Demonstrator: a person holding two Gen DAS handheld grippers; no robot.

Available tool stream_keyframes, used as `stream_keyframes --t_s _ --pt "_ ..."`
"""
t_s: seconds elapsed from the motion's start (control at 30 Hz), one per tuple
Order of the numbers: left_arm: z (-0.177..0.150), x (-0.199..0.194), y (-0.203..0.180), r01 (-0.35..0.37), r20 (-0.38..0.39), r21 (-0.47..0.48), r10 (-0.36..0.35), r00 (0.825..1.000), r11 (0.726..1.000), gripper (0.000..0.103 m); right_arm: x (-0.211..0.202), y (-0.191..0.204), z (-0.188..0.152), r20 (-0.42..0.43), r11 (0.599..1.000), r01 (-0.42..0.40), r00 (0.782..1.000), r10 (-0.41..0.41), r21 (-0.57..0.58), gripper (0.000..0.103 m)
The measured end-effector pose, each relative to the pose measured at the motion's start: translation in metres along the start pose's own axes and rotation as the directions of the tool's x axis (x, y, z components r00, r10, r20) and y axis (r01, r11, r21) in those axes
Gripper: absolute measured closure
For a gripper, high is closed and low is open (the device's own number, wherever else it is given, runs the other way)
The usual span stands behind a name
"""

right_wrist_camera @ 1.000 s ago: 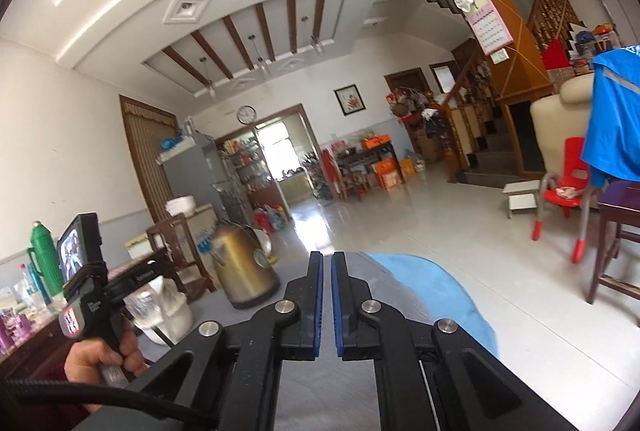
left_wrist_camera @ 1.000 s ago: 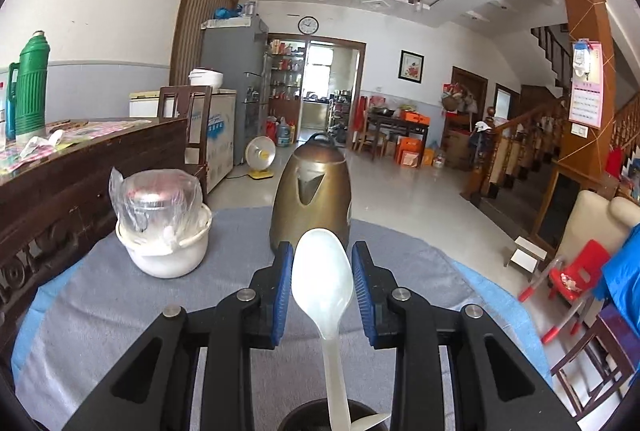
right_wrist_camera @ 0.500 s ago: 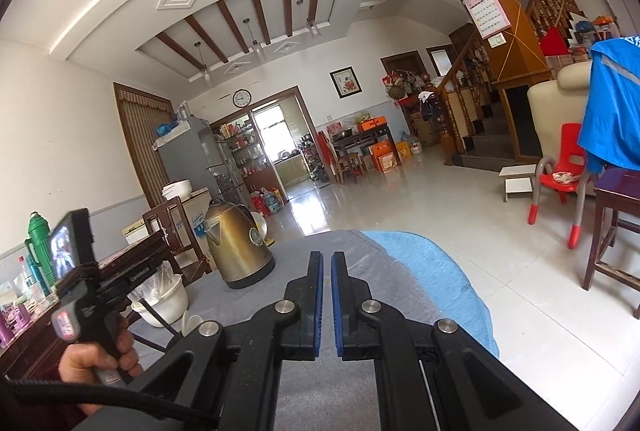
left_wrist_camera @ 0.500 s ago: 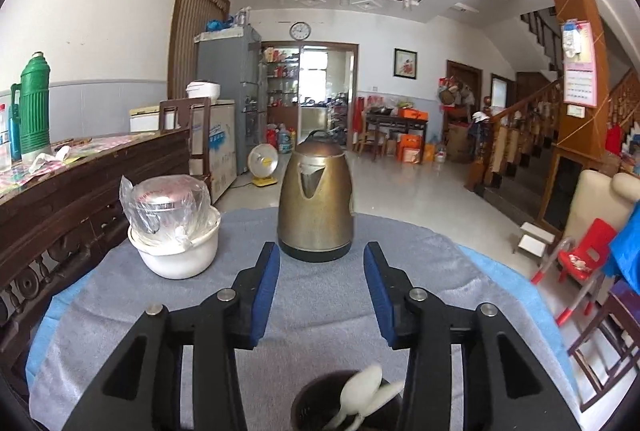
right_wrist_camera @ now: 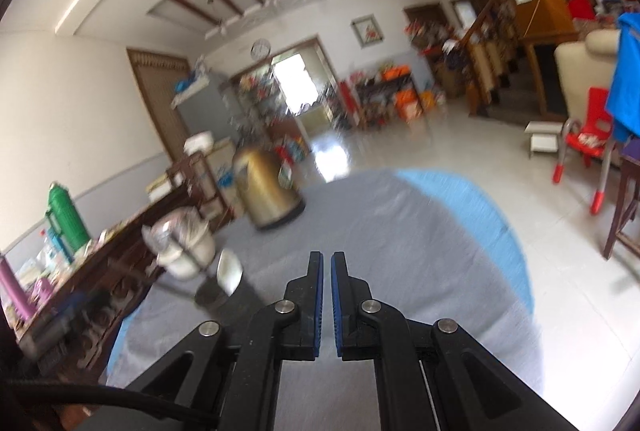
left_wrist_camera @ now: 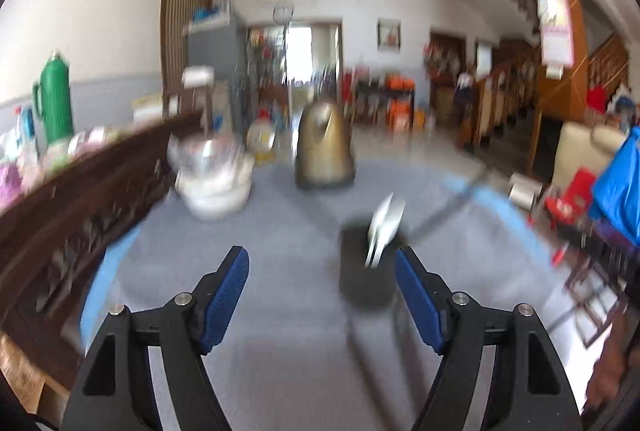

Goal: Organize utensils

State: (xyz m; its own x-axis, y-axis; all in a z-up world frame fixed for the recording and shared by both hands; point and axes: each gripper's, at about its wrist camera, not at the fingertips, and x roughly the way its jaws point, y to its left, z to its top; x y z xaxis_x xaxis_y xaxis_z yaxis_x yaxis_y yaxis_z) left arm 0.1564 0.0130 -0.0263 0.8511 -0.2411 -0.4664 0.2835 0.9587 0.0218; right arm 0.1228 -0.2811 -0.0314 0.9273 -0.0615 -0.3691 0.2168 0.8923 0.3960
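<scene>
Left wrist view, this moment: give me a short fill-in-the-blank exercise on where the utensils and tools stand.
1. The white spoons stand in a dark ____ on the grey cloth.
2. The left tool, whose jaws have just been opening, holds ____.
3. The right tool has its jaws ____.
4. The brass-coloured ____ stands farther back, beside the wrapped white pot.

Missing words: holder; nothing; shut; kettle

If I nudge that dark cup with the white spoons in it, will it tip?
Probably fairly easily: the dark cup looks tall and narrow, and the white spoons lean out above its rim. The grey cloth underneath may drag rather than let it slide.
</scene>
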Motion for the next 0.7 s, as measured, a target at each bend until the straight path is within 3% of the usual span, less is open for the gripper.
stream_keyframes --t_s 0.1,0.23,0.33,0.47,0.7 --pt "-0.038 0.017 0.017 0.011 -0.166 -0.071 -0.023 0.986 0.997 0.027 0.017 0.006 -0.02 -0.107 0.999 -0.037 0.994 0.036 0.0 0.097" --pt "-0.073 0.032 0.036 0.019 -0.312 -0.184 -0.077 0.947 0.983 0.027 0.036 0.014 -0.055 -0.255 0.996 -0.089 0.963 0.086 0.001 0.097" --pt "-0.084 0.035 0.036 0.043 -0.329 -0.213 -0.113 0.938 0.976 0.027 0.047 0.018 -0.081 -0.338 0.994 -0.107 0.936 0.102 0.003 0.097" --pt "-0.086 0.036 0.025 0.076 -0.312 -0.194 -0.134 0.941 0.978 0.027 0.055 0.02 -0.105 -0.394 0.991 -0.132 0.91 0.13 0.022 0.097" --pt "-0.093 0.05 0.016 0.091 -0.331 -0.182 -0.148 0.932 0.979 0.027 0.062 0.01 -0.11 -0.318 0.977 -0.212 0.924 0.211 0.033 0.097"
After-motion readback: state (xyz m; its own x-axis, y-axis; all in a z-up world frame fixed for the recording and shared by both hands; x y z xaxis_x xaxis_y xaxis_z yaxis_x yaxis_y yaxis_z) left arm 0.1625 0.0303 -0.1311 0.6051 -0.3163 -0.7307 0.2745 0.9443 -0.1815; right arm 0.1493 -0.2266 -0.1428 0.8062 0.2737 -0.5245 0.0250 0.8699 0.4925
